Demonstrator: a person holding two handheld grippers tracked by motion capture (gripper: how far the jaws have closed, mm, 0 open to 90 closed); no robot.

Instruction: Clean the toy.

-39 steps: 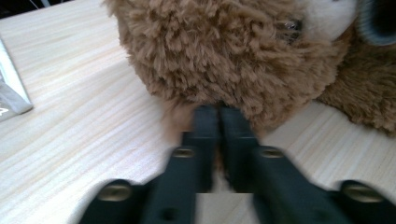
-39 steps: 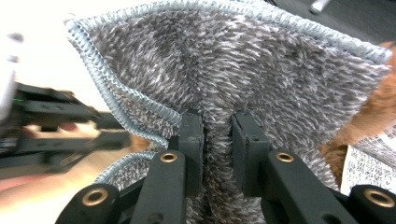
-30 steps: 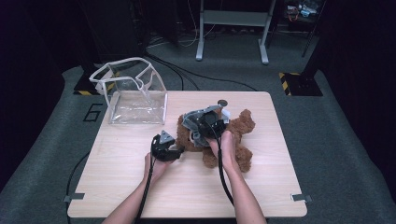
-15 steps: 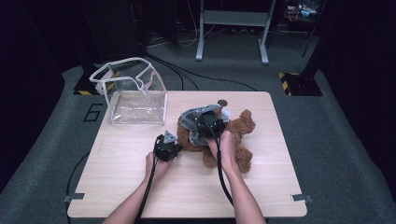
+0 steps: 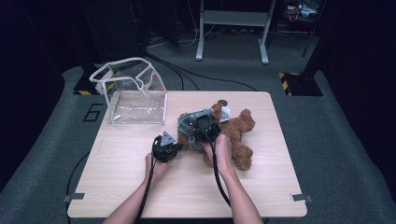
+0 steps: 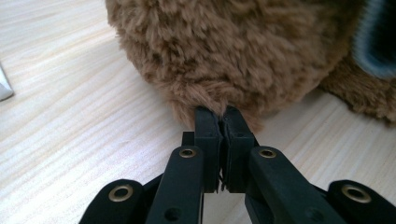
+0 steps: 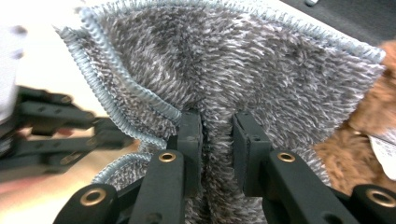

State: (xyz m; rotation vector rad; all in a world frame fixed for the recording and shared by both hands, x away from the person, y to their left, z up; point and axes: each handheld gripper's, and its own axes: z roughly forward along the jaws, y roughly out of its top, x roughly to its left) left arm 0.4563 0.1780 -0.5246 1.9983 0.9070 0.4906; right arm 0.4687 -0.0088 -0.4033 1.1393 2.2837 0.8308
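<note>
a brown plush toy (image 5: 233, 133) lies on its side near the middle of the wooden table (image 5: 140, 186), with a grey fleecy cloth (image 5: 189, 125) draped over its left end. the left gripper (image 5: 166, 150) sits low on the table just beside the toy's near left end; in the left gripper view its jaws have just been closing and now stand pressed together, pinching a small tuft of the toy's brown fur (image 6: 219, 100) at their tips. the right gripper (image 5: 205, 132) rests on top of the toy, and the right gripper view shows its jaws clenched on a bunched fold of the grey cloth (image 7: 219, 70), whose pale blue stitched edge (image 7: 121, 84) curls past the left jaw. the person's left hand (image 5: 156, 168) and right hand (image 5: 222, 151) hold the grippers from the near side. a clear plastic bag (image 5: 133, 91) with white trim stands open at the table's far left corner, well apart from the toy.
</note>
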